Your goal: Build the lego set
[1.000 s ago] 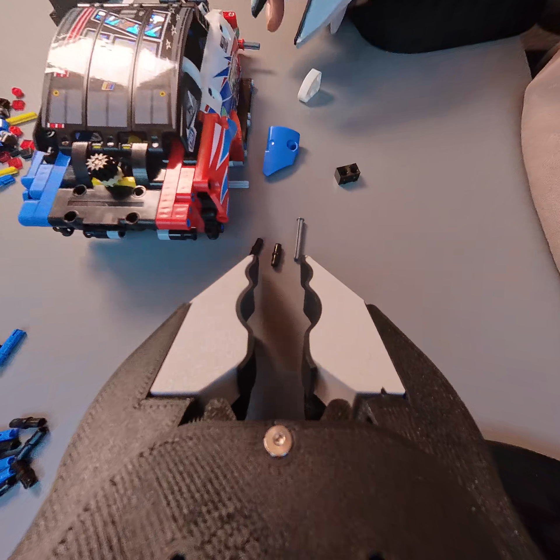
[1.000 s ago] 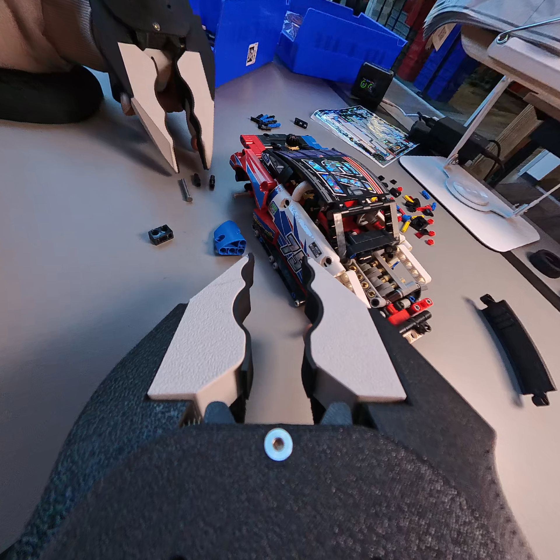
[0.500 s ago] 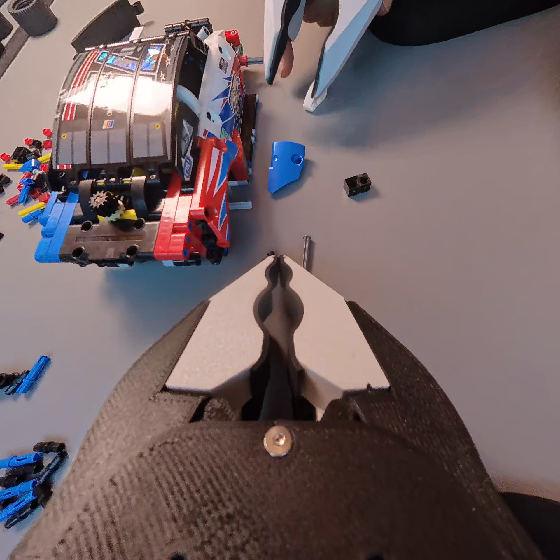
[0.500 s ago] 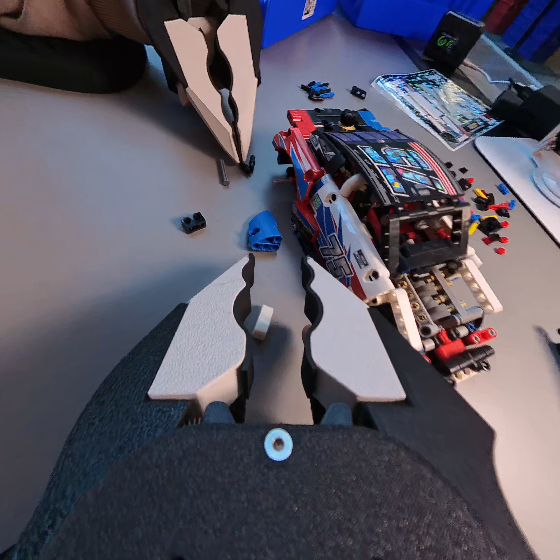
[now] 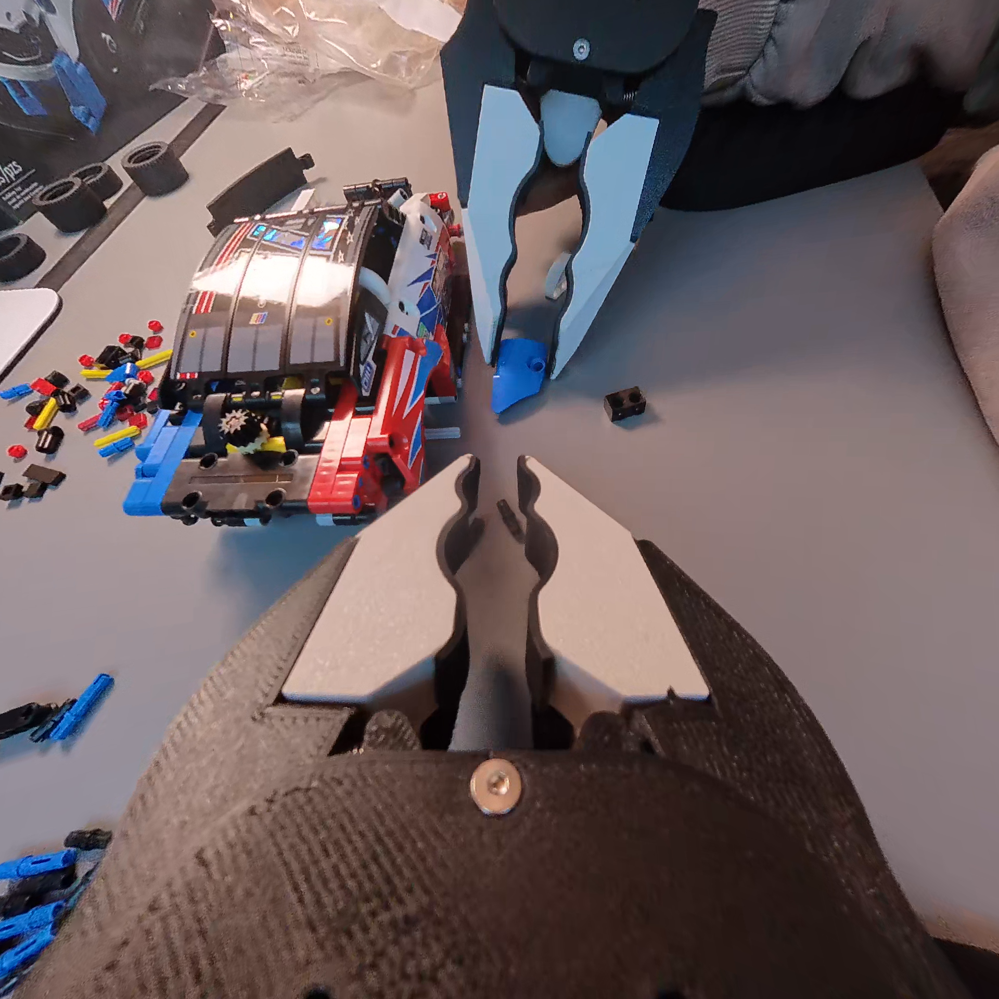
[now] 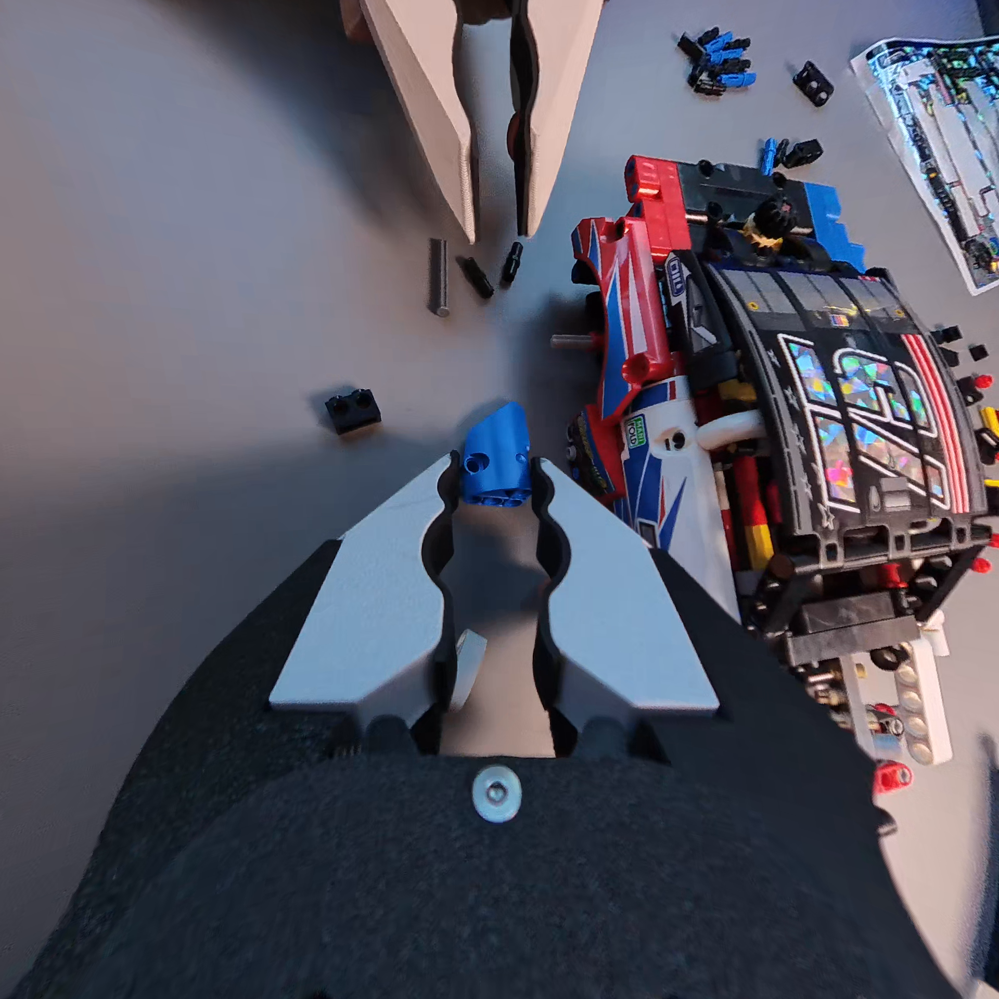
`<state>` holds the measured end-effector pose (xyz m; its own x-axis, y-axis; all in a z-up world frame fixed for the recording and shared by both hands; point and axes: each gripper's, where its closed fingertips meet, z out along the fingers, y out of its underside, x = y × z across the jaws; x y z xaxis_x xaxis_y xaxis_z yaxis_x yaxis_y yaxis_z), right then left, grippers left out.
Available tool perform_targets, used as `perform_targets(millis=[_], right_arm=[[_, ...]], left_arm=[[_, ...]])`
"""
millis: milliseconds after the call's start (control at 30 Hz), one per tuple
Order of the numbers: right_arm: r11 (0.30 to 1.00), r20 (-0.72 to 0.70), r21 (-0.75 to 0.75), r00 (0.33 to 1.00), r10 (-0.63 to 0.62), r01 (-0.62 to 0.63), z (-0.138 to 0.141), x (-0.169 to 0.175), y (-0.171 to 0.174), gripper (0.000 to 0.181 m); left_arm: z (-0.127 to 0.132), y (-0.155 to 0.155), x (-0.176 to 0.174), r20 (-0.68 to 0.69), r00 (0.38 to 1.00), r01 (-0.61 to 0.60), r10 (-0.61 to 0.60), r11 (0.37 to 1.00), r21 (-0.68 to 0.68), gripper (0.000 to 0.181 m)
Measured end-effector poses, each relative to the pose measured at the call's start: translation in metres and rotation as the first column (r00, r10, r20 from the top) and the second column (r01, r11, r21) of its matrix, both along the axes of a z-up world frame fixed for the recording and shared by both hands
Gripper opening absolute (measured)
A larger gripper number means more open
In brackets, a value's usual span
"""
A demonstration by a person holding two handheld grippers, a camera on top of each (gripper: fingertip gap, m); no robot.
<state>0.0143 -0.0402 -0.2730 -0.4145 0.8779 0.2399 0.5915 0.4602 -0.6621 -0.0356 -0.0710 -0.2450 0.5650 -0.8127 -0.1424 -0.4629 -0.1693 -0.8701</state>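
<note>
The partly built red, blue, white and black car (image 5: 302, 335) lies on the grey table and also shows in the right wrist view (image 6: 784, 432). My right gripper (image 6: 495, 462) is open, its tips either side of a blue curved piece (image 6: 494, 465); the left wrist view shows the same gripper (image 5: 521, 367) over that piece (image 5: 513, 373). My left gripper (image 5: 498, 459) is slightly open over a small black pin (image 5: 508, 516). Two black pins (image 6: 511, 265) (image 6: 475, 275) and a grey axle (image 6: 439, 281) lie just past its tips (image 6: 498, 235).
A black two-hole brick (image 5: 625, 403) (image 6: 352, 409) lies by the blue piece. A white piece (image 6: 467, 665) lies under my right gripper. Small loose parts (image 5: 81, 389), tyres (image 5: 146, 167), a black curved panel (image 5: 259, 184) and plastic bags (image 5: 324, 48) lie left and behind. A booklet (image 6: 940, 135) lies far right. Left tips to right tips: about 7 cm.
My left gripper shut at the pins, then opened a little and drew back. My right gripper moved forward past the white piece and now straddles the blue piece.
</note>
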Motion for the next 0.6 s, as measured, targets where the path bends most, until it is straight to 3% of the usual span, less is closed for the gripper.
perform_targets(millis=[33,167,333,433,600], right_arm=[[1.0,-0.016,-0.019,1.0,-0.007,0.007,0.002,0.0,0.0,0.023],[0.961,-0.2,-0.277,0.979,-0.049,-0.008,0.04,-0.007,-0.013,0.023],[0.752,-0.38,-0.631,0.921,-0.083,-0.193,0.099,-0.008,-0.043,0.023],[0.648,-0.379,-0.722,0.922,-0.081,-0.24,0.105,-0.007,-0.054,0.023],[0.566,-0.358,-0.782,0.931,-0.067,-0.26,0.105,-0.003,-0.062,0.023]], left_arm=[[0.003,0.0,0.002,0.011,1.0,0.005,-0.006,1.0,0.008,0.012],[0.027,-0.001,0.014,0.125,0.992,0.012,-0.02,0.998,0.068,0.016],[0.069,-0.006,0.036,0.35,0.934,0.018,-0.068,0.989,0.144,0.03],[0.083,-0.017,0.048,0.432,0.891,0.08,-0.139,0.985,0.153,0.028],[0.084,-0.026,0.056,0.432,0.884,0.116,-0.178,0.979,0.167,0.02]])
